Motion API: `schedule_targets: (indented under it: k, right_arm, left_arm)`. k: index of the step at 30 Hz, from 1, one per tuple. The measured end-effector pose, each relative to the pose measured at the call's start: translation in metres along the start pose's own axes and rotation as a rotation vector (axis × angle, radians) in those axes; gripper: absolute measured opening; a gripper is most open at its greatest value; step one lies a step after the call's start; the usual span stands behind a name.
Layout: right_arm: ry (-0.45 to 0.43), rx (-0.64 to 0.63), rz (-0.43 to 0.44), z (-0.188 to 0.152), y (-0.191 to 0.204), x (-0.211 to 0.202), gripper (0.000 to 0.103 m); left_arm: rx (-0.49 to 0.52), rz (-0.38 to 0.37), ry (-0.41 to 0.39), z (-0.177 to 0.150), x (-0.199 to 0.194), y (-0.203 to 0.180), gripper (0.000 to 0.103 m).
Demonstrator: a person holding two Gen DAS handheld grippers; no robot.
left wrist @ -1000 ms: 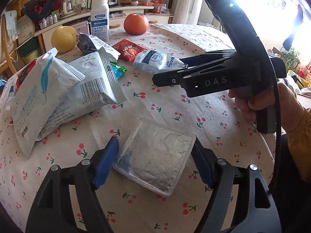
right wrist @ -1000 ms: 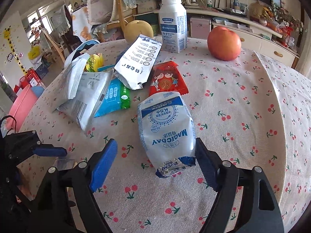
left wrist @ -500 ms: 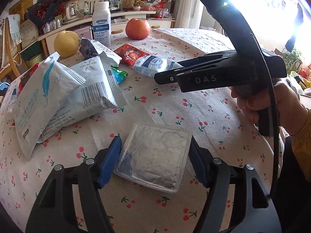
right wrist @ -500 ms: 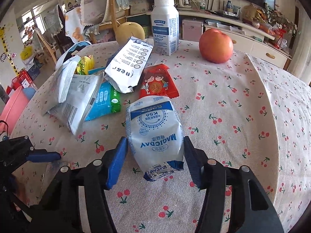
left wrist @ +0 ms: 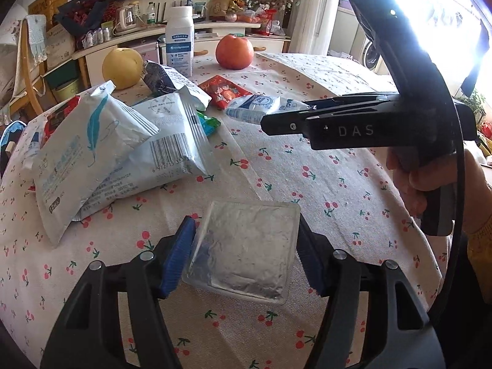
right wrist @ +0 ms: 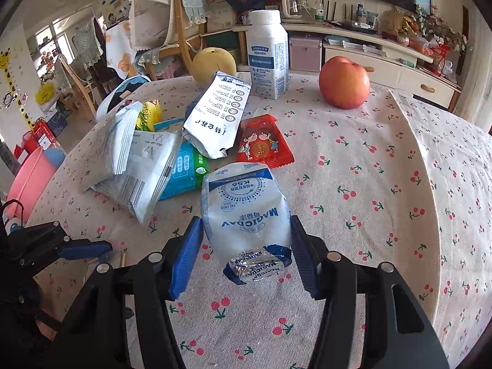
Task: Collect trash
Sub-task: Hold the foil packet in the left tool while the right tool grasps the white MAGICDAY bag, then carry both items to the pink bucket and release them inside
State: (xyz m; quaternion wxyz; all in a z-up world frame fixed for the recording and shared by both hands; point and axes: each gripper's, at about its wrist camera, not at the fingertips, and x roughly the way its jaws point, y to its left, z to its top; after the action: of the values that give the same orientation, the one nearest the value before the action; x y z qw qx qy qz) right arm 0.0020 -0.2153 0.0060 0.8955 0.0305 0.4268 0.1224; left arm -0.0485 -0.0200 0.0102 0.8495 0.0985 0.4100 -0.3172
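A flat silver foil packet [left wrist: 246, 246] lies on the cherry-print tablecloth [left wrist: 323, 184] between the blue pads of my left gripper [left wrist: 243, 236]. Its jaws are closing and both pads touch the packet's side edges. In the right wrist view my right gripper [right wrist: 246, 224] is shut on a blue-and-white pouch [right wrist: 243, 196], whose crimped near end is raised off the cloth. The left wrist view shows that right gripper [left wrist: 276, 120] from the side, held by a hand [left wrist: 424, 178], with the pouch [left wrist: 255, 107] at its tips.
More wrappers are piled on the left: two white bags [left wrist: 92, 153], a green pack [right wrist: 184, 169], a white printed bag [right wrist: 218, 117] and a red packet [right wrist: 264, 144]. Behind stand a milk bottle [right wrist: 267, 58], an apple [right wrist: 344, 83] and a pear [right wrist: 213, 64]. A pink bin [right wrist: 27, 181] sits beyond the table's left edge.
Both grippers' jaws have narrowed onto their packets. The right one now pinches the pouch and its near end has come up; the left pads have reached the foil packet's edges.
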Motion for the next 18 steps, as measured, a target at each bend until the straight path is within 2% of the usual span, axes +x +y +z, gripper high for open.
schedule_targets:
  k: [10,18]
  right_arm:
    - [-0.065,0.077,0.068,0.002,0.003,-0.022,0.057]
    - [-0.097,0.135,0.172,0.005,0.022,-0.03,0.057]
  left_arm:
    - [-0.095,0.057,-0.087,0.012,-0.03,0.028,0.065]
    - [-0.214,0.122,-0.164,0.015,-0.054,0.062,0.065]
